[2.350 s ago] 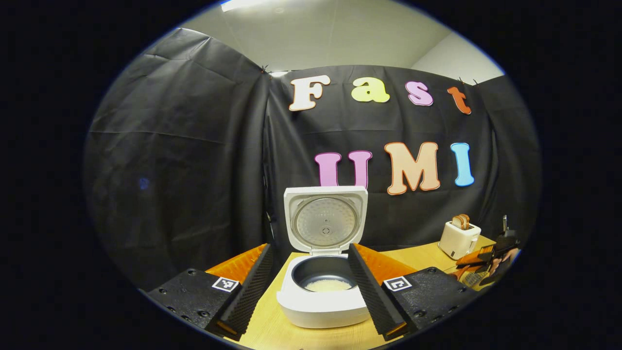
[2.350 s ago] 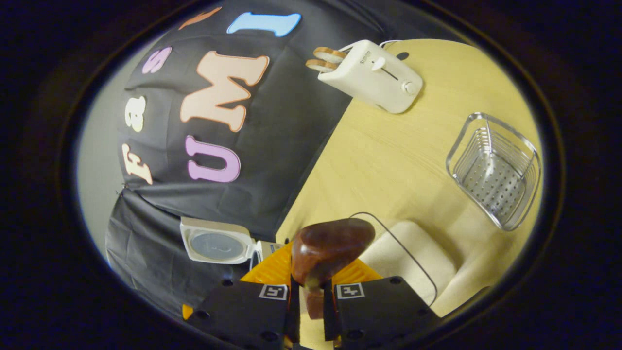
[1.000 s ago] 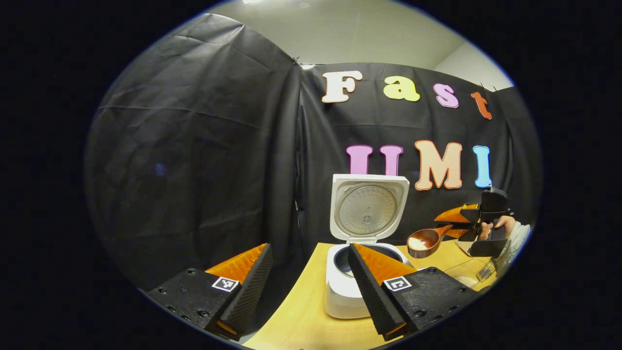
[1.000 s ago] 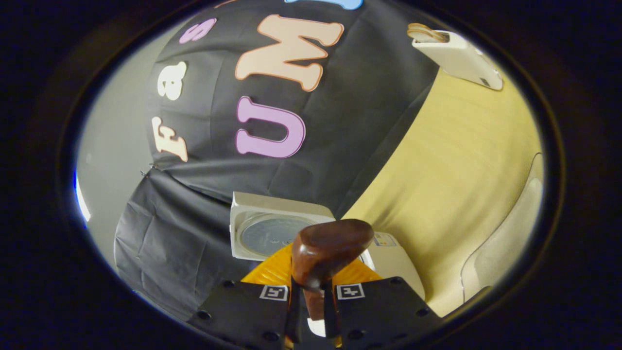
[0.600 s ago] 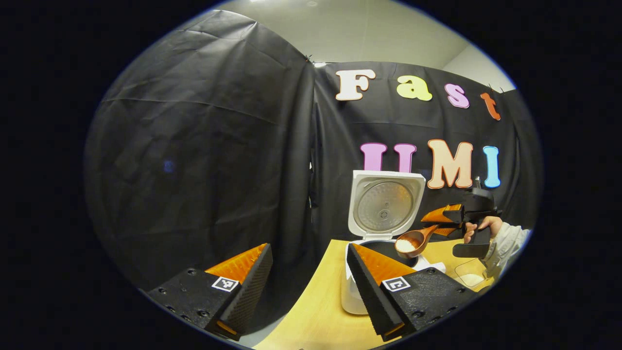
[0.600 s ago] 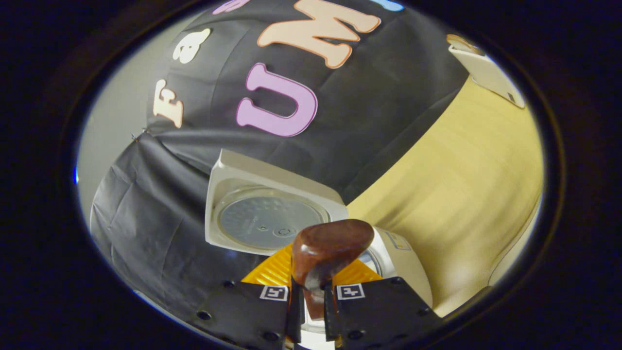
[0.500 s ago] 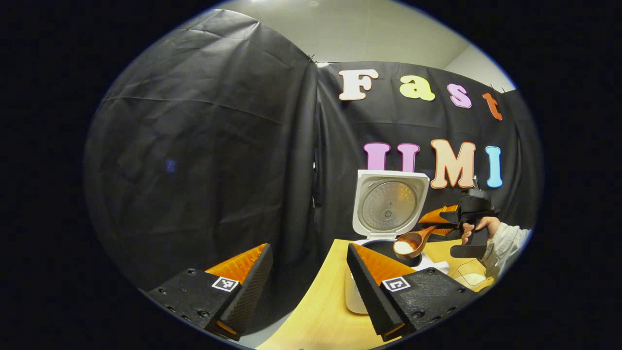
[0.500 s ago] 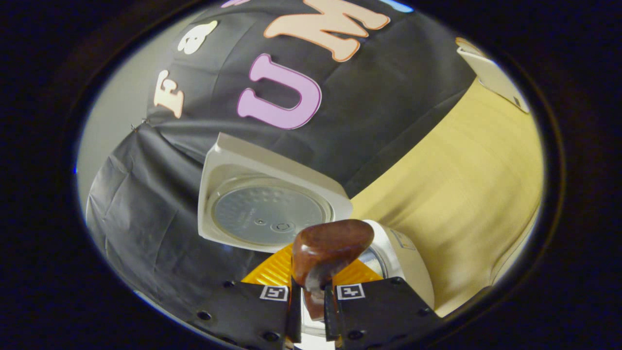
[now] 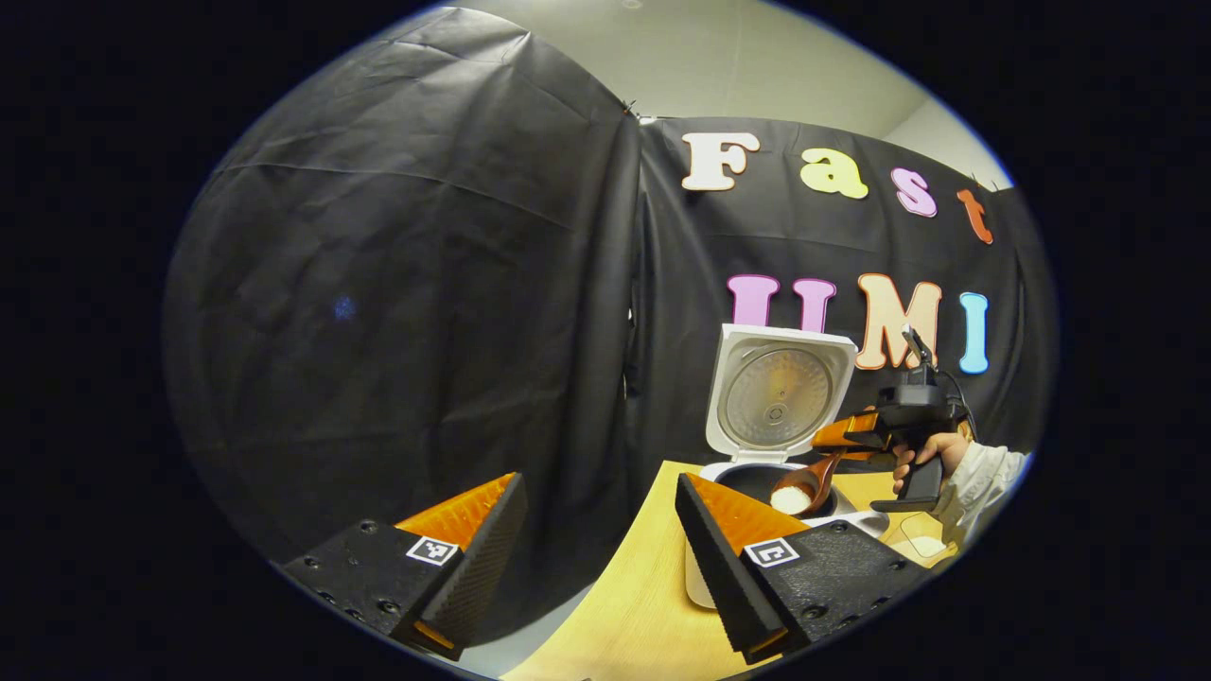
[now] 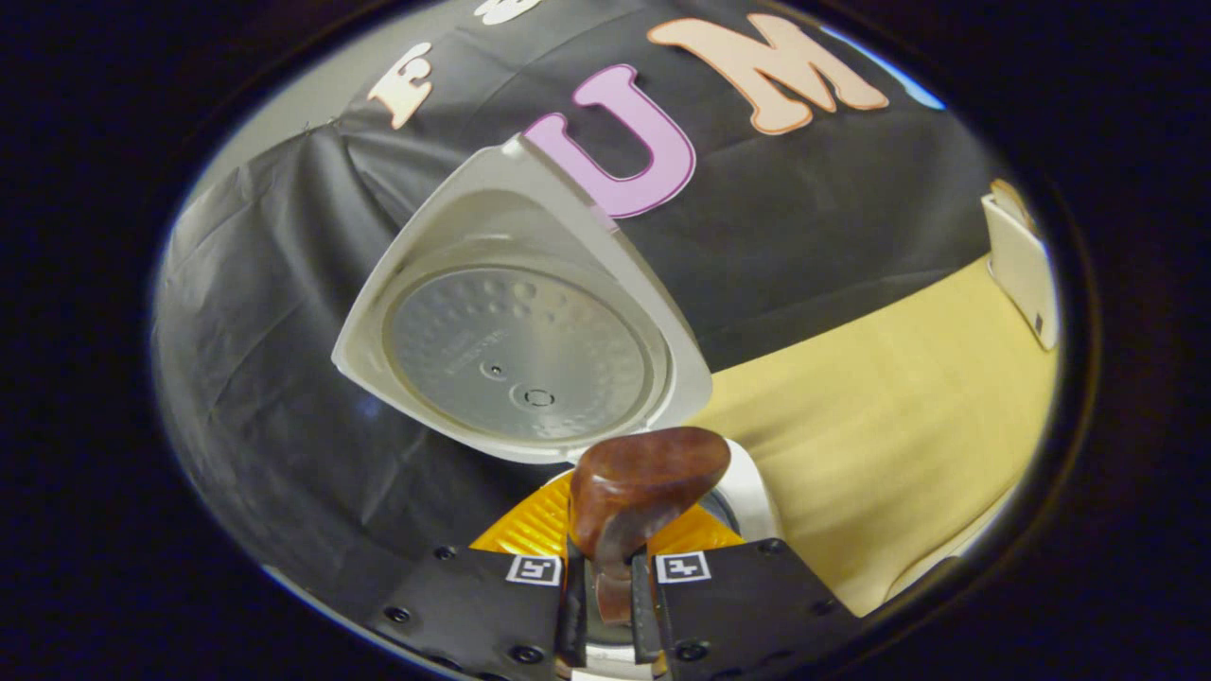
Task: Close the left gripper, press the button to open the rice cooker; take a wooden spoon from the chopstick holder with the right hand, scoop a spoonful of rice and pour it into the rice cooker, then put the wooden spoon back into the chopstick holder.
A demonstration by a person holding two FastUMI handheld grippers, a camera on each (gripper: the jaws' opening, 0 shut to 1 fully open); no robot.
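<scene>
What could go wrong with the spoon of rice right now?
1. The wooden spoon hangs tilted over the rice cooker near its rim, so some rice might land on the table.
2. The right gripper pinches only the spoon's thin handle, so it might twist or slip.
3. The raised lid is close and could be bumped.

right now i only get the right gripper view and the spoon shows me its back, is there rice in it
Observer: Yes, the left gripper view shows white rice heaped in the brown wooden spoon.
Operator: is it over the pot
Observer: Its bowl hangs over the dark inner pot of the white rice cooker, dipping below the handle.
Operator: and the left hand-held gripper
Observer: The left hand-held gripper is open and holds nothing, on the near side of the cooker.
</scene>
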